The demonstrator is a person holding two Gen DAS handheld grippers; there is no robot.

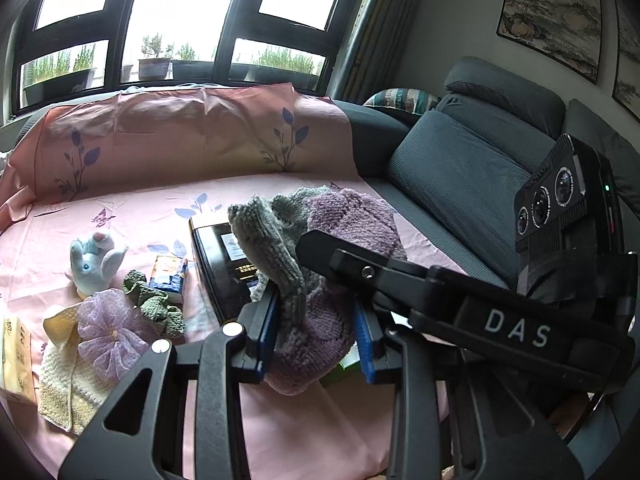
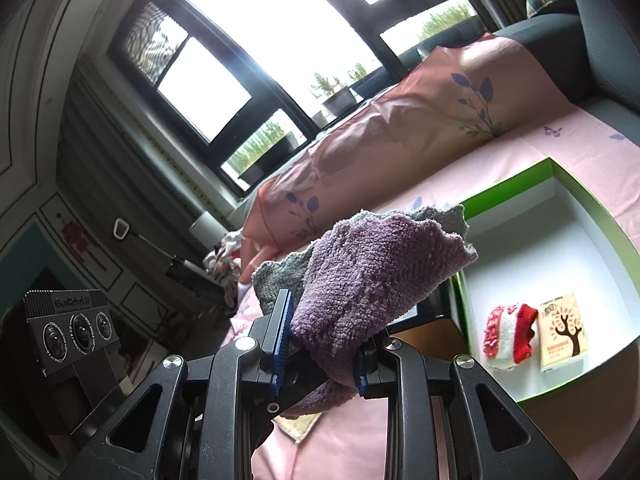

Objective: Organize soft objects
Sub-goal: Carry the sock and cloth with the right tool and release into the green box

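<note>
Purple-and-grey knitted cloth (image 1: 320, 280): bunched, raised above the pink floral sheet (image 1: 132, 216), pinched between the blue pads of both the left hand-held gripper (image 1: 316, 332) and the right hand-held gripper (image 2: 320, 356), each closed tight on it. Right hand-held gripper's arm reads "DAS". Black box (image 1: 220, 264) beneath: label illegible, partly covered.
</note>
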